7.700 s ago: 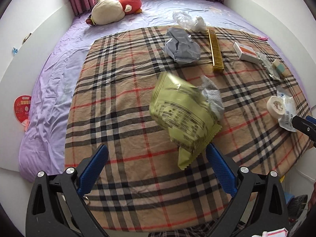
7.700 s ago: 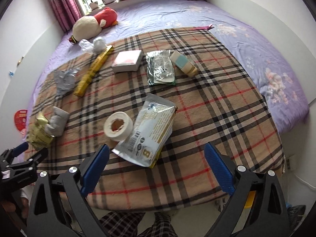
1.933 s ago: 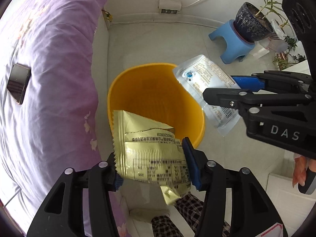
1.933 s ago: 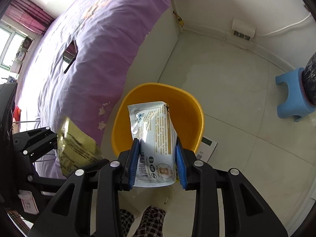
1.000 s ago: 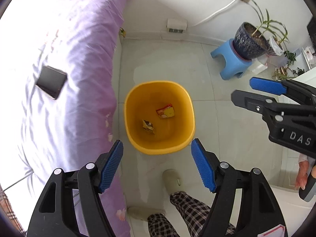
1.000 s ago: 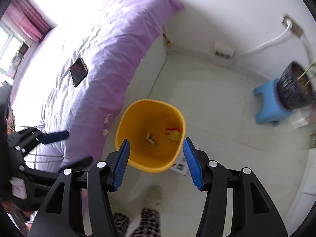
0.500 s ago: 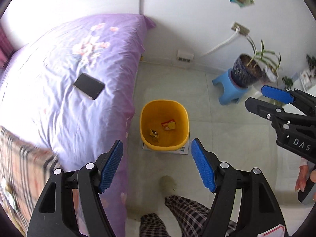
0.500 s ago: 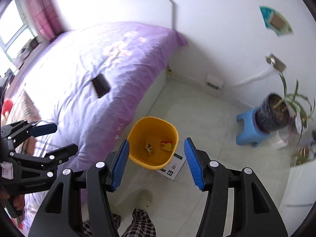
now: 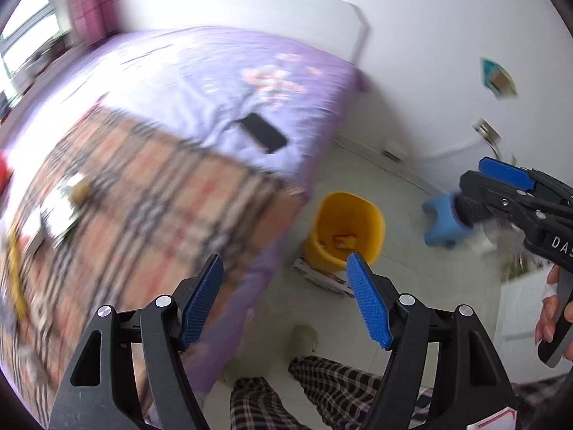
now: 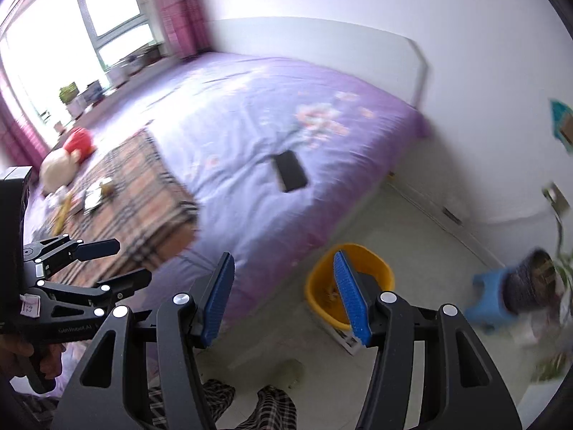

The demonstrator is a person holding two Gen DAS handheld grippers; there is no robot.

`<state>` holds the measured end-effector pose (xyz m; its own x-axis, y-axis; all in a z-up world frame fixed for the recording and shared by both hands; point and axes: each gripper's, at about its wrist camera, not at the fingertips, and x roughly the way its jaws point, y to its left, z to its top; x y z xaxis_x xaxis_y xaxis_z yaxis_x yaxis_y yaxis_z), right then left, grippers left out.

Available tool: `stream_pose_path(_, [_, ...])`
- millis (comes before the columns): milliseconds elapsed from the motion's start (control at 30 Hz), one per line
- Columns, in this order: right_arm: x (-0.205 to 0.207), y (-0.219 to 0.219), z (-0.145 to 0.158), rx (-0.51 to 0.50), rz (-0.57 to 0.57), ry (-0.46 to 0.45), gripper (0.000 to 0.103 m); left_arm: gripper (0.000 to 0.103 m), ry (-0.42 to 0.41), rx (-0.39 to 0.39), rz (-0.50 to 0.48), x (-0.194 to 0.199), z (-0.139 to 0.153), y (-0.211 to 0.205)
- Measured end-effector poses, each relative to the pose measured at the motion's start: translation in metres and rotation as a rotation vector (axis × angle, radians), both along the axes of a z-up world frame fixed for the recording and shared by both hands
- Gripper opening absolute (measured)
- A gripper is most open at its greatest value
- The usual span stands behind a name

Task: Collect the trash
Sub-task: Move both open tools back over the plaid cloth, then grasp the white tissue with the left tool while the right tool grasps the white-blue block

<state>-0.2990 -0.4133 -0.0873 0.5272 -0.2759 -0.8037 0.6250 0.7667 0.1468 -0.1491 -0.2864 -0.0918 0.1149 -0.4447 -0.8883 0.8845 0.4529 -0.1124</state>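
Observation:
A yellow bin [image 9: 345, 231] stands on the floor beside the bed; it also shows in the right wrist view [image 10: 372, 272] with scraps inside. My left gripper [image 9: 284, 301] is open and empty, held high over the bed's edge. My right gripper [image 10: 283, 295] is open and empty, left of the bin. Blurred trash items [image 9: 61, 204] lie on the plaid blanket [image 9: 150, 193]; they also show in the right wrist view [image 10: 89, 193].
A black phone [image 10: 290, 170] lies on the purple bed [image 10: 250, 125]. A blue stool [image 10: 490, 295] with a potted plant [image 10: 533, 279] stands right of the bin. A plush toy [image 10: 68, 154] lies by the window. My legs [image 9: 322, 394] are below.
Both grippers let their wrappers go into the bin, then rose and swung left towards the bed. The plaid blanket with trash has come back into view.

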Motion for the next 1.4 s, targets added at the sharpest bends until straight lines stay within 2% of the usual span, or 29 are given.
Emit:
stream_pose_path(100, [0.028,0.019,0.006,-0.002,0.096,-0.022,0.062,0.072,-0.021,0.004,0.110,0.019,0.002,0.036])
stream_pose_path(500, [0.133,0.094,0.014,0.007,0.436,-0.073,0.063,0.072,-0.021,0.051,0.560,0.078,-0.008,0.185])
stream_pose_path(767, [0.190,0.119,0.005,-0.003,0.588,-0.062,0.063,0.072,-0.002,0.045,0.818,0.108,-0.020,0.247])
stream_pose_path(1033, [0.249,0.127,-0.021,-0.036,0.638,-0.010,0.063,0.072,0.026,0.059,0.957,0.139,-0.041,0.272])
stream_pose_path(1167, [0.276,0.124,-0.040,-0.061,0.643,0.040,0.063,0.072,0.046,0.062,0.970,0.151,-0.050,0.274])
stream_pose_path(1400, [0.306,0.115,-0.062,-0.086,0.639,0.088,0.063,0.072,0.009,0.073,0.972,0.163,-0.050,0.273])
